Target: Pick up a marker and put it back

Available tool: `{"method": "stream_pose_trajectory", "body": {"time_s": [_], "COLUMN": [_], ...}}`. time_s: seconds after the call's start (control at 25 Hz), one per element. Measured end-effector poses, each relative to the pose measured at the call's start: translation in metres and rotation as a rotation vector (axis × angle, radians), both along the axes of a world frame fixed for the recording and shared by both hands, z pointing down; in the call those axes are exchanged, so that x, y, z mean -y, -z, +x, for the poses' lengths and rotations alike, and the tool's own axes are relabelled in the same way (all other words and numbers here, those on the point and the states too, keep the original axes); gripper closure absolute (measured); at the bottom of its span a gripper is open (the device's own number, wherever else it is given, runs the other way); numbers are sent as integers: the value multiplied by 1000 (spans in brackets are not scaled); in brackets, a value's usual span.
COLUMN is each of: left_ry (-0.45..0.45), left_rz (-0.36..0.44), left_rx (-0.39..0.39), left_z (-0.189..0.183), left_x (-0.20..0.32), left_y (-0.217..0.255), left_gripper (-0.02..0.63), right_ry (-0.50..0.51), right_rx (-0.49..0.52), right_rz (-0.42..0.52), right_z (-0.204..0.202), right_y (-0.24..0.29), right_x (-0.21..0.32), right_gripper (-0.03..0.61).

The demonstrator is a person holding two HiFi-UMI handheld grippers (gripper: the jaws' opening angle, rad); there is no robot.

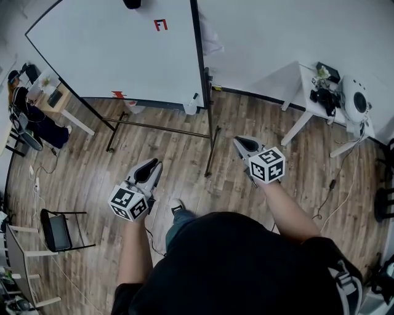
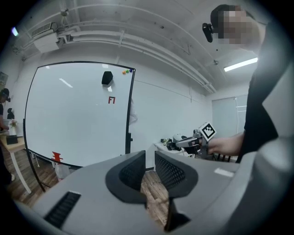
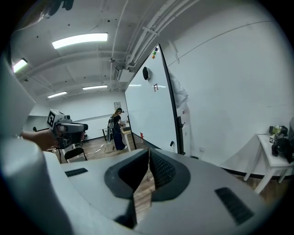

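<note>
Grey plastic, two items: my left hand-held gripper [image 1: 148, 171] and my right hand-held gripper [image 1: 246, 145], both held out in front of me over the wood floor [image 1: 184, 154] and well apart from each other.

Left: jaws stand a narrow gap apart, with only floor showing between them. Empty.

Right: jaw tips brought together, or as good as. Nothing between them. Empty.

Whiteboard [image 1: 111, 49]: on a dark frame ahead of me, well apart from both hand-held grippers. It carries a small red mark [image 1: 160, 24] near the top and a black block [image 1: 132, 3] at the upper edge.

Marker: not identified with certainty. A small red thing [image 1: 118, 94] sits on the board's lower edge and I judge it the likeliest candidate. It is too small to tell.

White bench [image 1: 308, 86]: off to my right, with dark devices on it. I can't make out a marker there.

Step in hand: the approach. Nothing has been picked up yet, so I judge the task to be at its very start.

Next move calls for: stepping up to the board's lower edge, widening one hand-held gripper's jaws, and lining them up across the marker's barrel before closing on it.
</note>
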State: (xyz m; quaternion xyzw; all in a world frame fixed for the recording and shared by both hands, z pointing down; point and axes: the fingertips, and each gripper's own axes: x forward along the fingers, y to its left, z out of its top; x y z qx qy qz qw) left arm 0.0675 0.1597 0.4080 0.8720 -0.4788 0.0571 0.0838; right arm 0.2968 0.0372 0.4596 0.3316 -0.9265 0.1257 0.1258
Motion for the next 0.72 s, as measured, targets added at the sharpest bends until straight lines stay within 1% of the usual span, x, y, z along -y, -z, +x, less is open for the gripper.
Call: {"method": "stream_pose_trajectory", "body": {"time_s": [0.2,0.72], "left_ry": [-18,-96], "left_rz": [17,6], "left_rx": [-7,-31], "left_z": [-9,-70], "left_x": [8,49], "left_y": [0,-10], "left_gripper": [541,541], "right_ry": [-9,-94], "right_rx": [-27,-68], "right_rz": [3,-6], "right_z": [-11,-57], "right_y": [-3,-10], "right_x": [4,23], "right_gripper": [575,575]}}
